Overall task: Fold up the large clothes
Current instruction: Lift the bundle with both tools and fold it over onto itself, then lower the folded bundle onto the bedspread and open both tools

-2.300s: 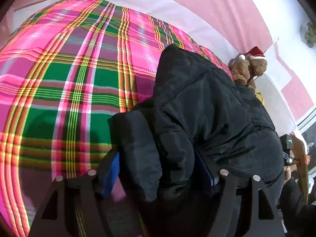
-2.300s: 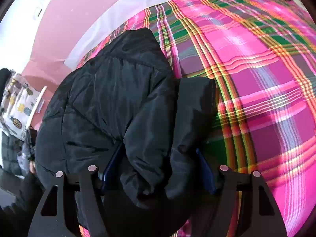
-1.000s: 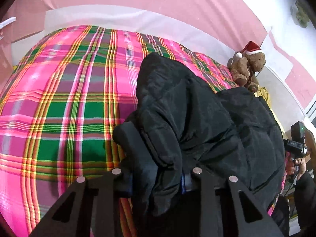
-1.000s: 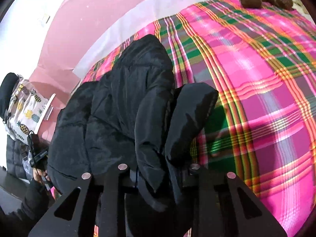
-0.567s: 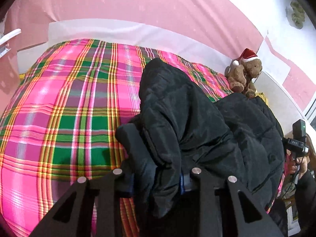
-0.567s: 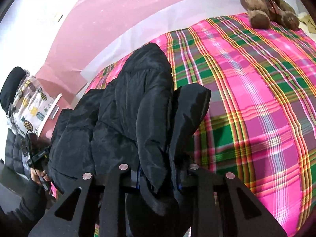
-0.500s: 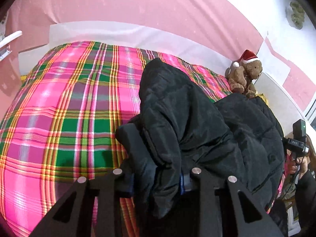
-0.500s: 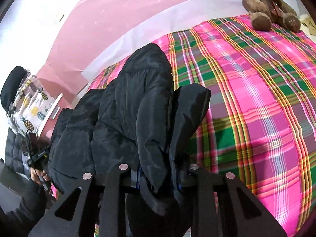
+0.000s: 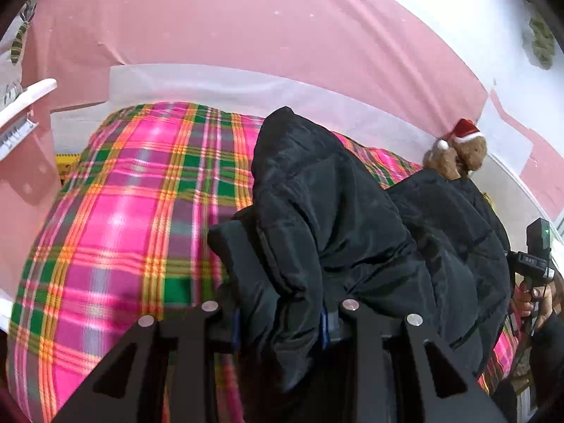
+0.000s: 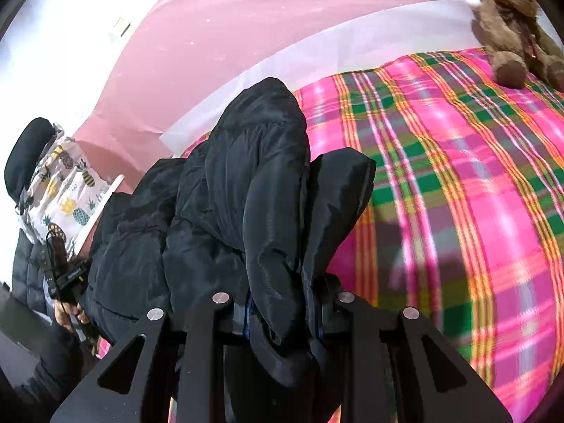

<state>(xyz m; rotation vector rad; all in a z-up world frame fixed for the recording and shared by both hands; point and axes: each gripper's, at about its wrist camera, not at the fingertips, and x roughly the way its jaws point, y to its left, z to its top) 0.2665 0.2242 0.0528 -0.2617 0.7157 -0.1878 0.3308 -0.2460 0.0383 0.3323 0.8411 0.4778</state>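
Two black two-finger grippers each pinch a bunched fold of the black padded puffer jacket (image 9: 338, 211). The left gripper (image 9: 278, 320) has its jaws drawn in on a thick roll of the jacket's edge, blue pads just showing either side of the cloth. The right gripper (image 10: 282, 313) is likewise clamped on a gathered fold of the jacket (image 10: 239, 190), which bulges up between its fingers.

From both grips the jacket rises toward 12 o'clock and drapes over the pink, green and orange plaid bedspread (image 9: 134, 211). In the left wrist view its bulk spreads toward 3 o'clock; in the right wrist view toward 9 o'clock, with bare plaid (image 10: 458, 176) at 3 o'clock.

At 2 o'clock in the left view a brown teddy bear in a red Santa hat (image 9: 461, 151) sits by the pink wall (image 9: 246, 24); the right view shows the bear (image 10: 511, 24) at 1 o'clock.
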